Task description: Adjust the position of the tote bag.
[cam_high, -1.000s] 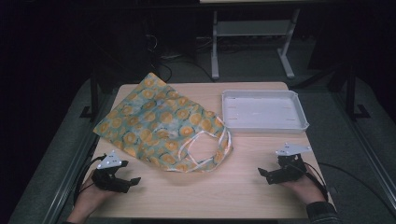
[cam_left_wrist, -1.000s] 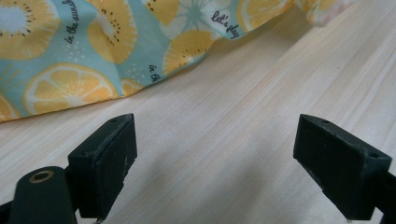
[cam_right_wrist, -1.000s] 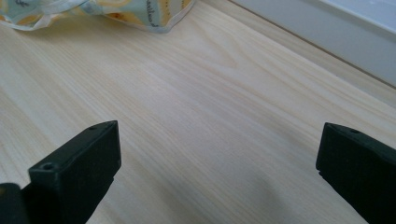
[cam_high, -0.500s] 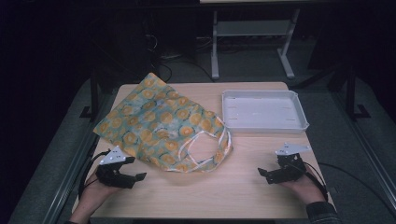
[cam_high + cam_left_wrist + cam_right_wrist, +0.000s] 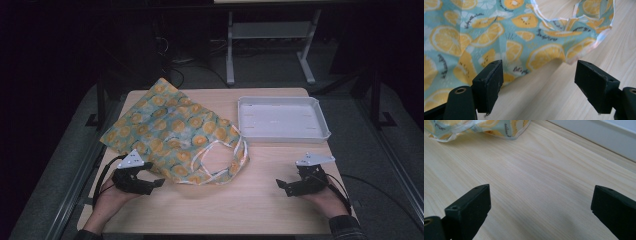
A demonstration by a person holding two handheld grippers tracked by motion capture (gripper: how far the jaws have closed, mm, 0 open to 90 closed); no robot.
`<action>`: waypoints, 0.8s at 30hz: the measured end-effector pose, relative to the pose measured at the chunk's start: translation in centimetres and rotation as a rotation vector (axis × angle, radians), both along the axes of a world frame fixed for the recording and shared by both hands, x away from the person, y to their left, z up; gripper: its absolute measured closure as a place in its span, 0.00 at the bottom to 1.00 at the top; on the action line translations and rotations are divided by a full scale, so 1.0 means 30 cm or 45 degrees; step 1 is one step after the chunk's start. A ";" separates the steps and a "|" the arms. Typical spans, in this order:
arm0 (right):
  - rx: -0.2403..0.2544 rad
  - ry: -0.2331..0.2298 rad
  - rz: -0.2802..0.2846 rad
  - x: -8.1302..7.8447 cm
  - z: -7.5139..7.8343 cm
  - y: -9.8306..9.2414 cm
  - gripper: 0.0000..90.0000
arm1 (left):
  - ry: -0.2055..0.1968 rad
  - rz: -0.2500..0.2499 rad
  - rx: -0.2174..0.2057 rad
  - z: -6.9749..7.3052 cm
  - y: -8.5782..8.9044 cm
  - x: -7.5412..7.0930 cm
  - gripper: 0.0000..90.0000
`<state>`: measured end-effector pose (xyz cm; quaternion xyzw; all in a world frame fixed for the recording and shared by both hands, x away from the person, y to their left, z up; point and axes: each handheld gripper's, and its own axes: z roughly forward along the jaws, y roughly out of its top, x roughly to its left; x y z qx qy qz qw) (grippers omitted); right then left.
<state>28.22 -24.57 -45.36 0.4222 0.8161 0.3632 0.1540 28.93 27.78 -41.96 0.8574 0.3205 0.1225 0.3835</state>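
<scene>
Surface (image 5: 260, 200): pale wood-grain top, rectangular, evenly lit from above. Surroundings dark; light falls off sharply beyond the surface edges. Floor (image 5: 400, 145): grey, carpet-like, visible on both sides and behind. Behind the far edge, a second table's light grey metal frame (image 5: 270, 37) with two legs and a crossbar. Dark cables (image 5: 185, 62) lie on the floor near it. Black metal rails (image 5: 75, 190) run along the surface's sides.

Bag (image 5: 172, 131): pale teal fabric, printed with orange and yellow citrus slices and small black script lettering; handles and edge trim whitish. Tray (image 5: 320, 131): plain white-grey. Table (image 5: 250, 200): light wood, fine lengthwise grain. Left gripper (image 5: 539, 82) and right gripper (image 5: 541, 212): matt black jaws, each carrying a grey triangular top plate
</scene>
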 end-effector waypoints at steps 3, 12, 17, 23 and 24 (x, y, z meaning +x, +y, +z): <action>0.000 0.014 -0.011 0.006 -0.004 -0.005 0.02 | -0.007 -0.013 -0.014 0.010 -0.017 0.008 0.27; -0.022 0.033 -0.008 0.005 -0.007 0.005 0.02 | -0.050 -0.053 -0.030 0.042 -0.069 0.035 0.36; -0.028 0.027 -0.002 0.006 -0.010 0.002 0.02 | -0.047 -0.064 -0.040 0.056 -0.099 0.057 0.42; -0.032 0.036 -0.012 -0.006 -0.010 -0.007 0.02 | -0.021 -0.092 -0.034 0.042 -0.146 0.082 0.49; -0.032 0.025 -0.013 -0.006 -0.009 -0.007 0.02 | -0.019 -0.099 -0.025 0.037 -0.155 0.083 0.49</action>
